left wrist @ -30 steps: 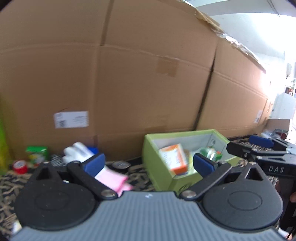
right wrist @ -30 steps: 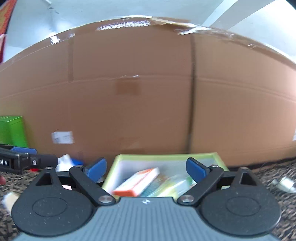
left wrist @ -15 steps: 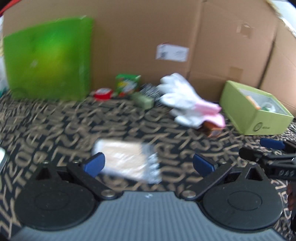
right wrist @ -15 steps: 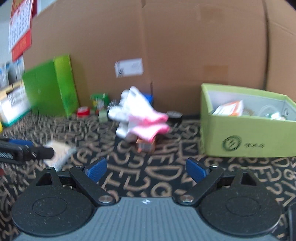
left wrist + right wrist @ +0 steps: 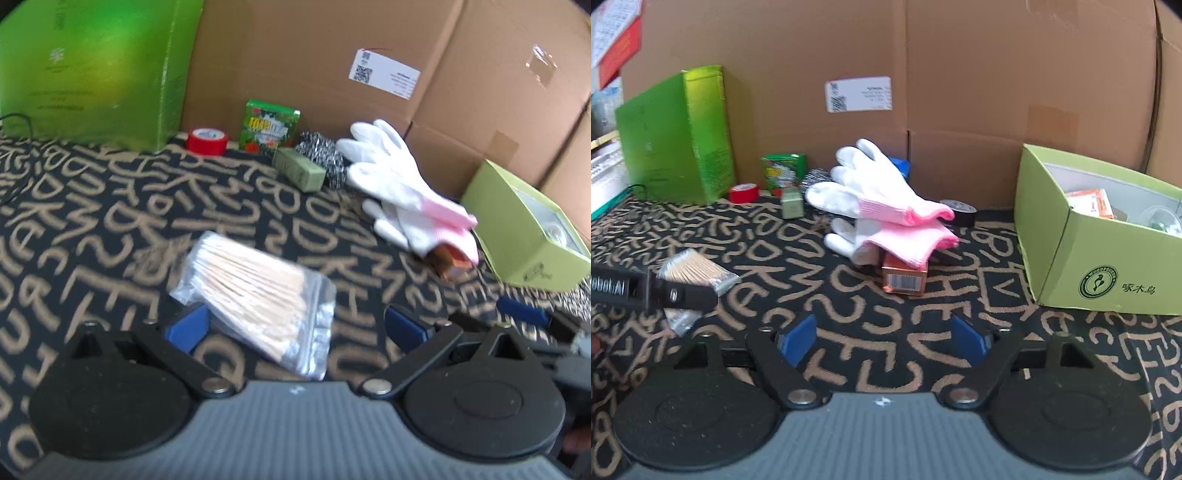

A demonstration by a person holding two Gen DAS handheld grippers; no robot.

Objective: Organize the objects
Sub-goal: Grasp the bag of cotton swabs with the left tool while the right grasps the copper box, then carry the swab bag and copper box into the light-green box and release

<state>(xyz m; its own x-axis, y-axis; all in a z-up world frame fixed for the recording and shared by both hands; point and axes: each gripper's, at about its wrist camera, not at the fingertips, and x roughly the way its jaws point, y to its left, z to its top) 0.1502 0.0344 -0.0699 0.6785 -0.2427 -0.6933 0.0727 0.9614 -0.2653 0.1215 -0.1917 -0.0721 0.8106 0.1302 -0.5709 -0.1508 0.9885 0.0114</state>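
A: On the lettered cloth [image 5: 92, 206], item one?
B: Swab bag [image 5: 258, 295], flat, lying between the left gripper's [image 5: 295, 328] wide-set fingers, pads clear of it.
A: Right gripper [image 5: 882, 338]?
B: Jaws apart, just been narrowing, nothing between them, only cloth.
A: Further stock?
B: Gloves [image 5: 882, 206] draped over a copper carton [image 5: 905, 278]; red tape [image 5: 206, 140], scourer [image 5: 321, 155] by the cardboard wall. Green box [image 5: 1100, 254] at right, open, partly filled.

My left gripper [image 5: 295, 326] hangs open over the patterned cloth [image 5: 92, 229], a clear bag of cotton swabs [image 5: 258, 295] lying between its 2 blue pads [image 5: 186, 328]. Beyond it, white gloves [image 5: 399, 184] lie beside the light-green box [image 5: 517, 236].
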